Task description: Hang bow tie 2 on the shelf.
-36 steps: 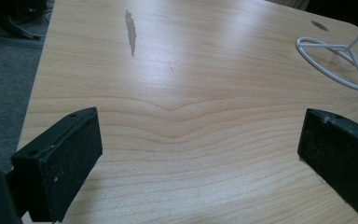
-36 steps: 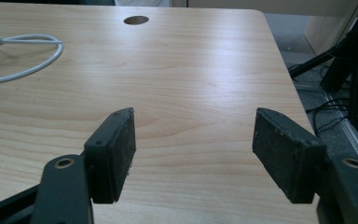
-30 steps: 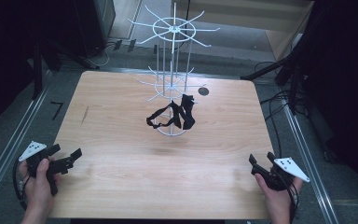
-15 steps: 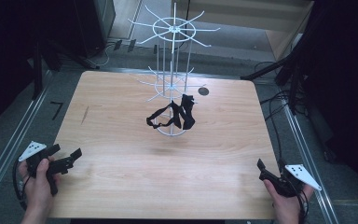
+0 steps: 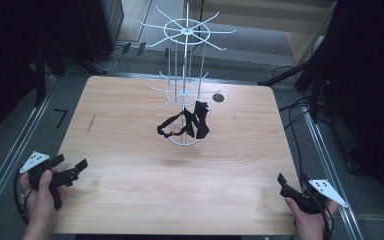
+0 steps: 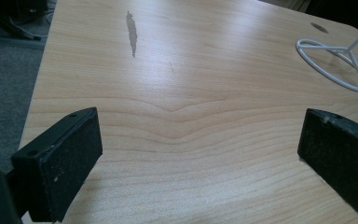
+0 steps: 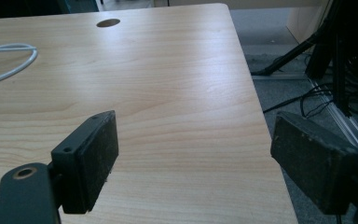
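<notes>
Black fabric straps (image 5: 187,124) hang low on the white wire display rack (image 5: 185,75) mid-counter (image 5: 130,200). Left gripper (image 5: 72,169) waits wide and empty; right gripper (image 5: 291,184) has just been opening, nothing between its fingers. Next, I'd judge, a reach toward the straps.

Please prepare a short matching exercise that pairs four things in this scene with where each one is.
Things:
1. white wire spinner rack
2. black strappy garment
3. left hand-held gripper
4. right hand-held gripper

Places:
A. near corner of the light wooden table, at the high view's right
B. standing on the middle of the table
C. hanging low on the rack, above its ring base
D. near corner of the table, at the high view's left

Pairs: 1-B, 2-C, 3-D, 4-A
</notes>
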The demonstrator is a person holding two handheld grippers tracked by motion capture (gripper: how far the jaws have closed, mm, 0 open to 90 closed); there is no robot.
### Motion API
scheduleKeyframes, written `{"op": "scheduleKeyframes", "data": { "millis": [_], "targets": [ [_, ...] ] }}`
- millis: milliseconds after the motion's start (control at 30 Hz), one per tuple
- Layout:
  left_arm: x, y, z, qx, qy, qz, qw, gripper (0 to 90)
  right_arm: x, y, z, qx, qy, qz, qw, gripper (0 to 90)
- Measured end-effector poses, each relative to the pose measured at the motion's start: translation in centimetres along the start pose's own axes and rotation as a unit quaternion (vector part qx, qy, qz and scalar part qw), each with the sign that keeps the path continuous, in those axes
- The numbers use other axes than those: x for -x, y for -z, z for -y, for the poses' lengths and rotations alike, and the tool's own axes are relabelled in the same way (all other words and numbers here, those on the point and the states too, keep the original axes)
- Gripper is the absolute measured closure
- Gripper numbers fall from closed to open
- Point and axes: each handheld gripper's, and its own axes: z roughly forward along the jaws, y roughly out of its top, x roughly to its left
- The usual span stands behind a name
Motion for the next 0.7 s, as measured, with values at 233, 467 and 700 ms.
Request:
{"op": "scheduleKeyframes", "data": {
  "millis": [233, 467, 700],
  "targets": [
    [0.0, 0.0, 0.0, -0.002, -0.001, 0.001, 1.0, 0.2, 0.0, -0.4, 0.4, -0.016, 0.007, 0.012, 0.9998, 13.9],
    [0.0, -0.1, 0.0, -0.003, -0.001, 0.002, 1.0, 0.2, 0.7, -1.0, 1.0, -0.045, 0.006, 0.027, 0.9986, 14.3],
    [0.1, -0.1, 0.0, -0.003, -0.002, 0.001, 1.0, 0.1, 0.3, -1.2, 1.0, -0.048, 0.021, 0.027, 0.9983, 14.2]
  ]
}}
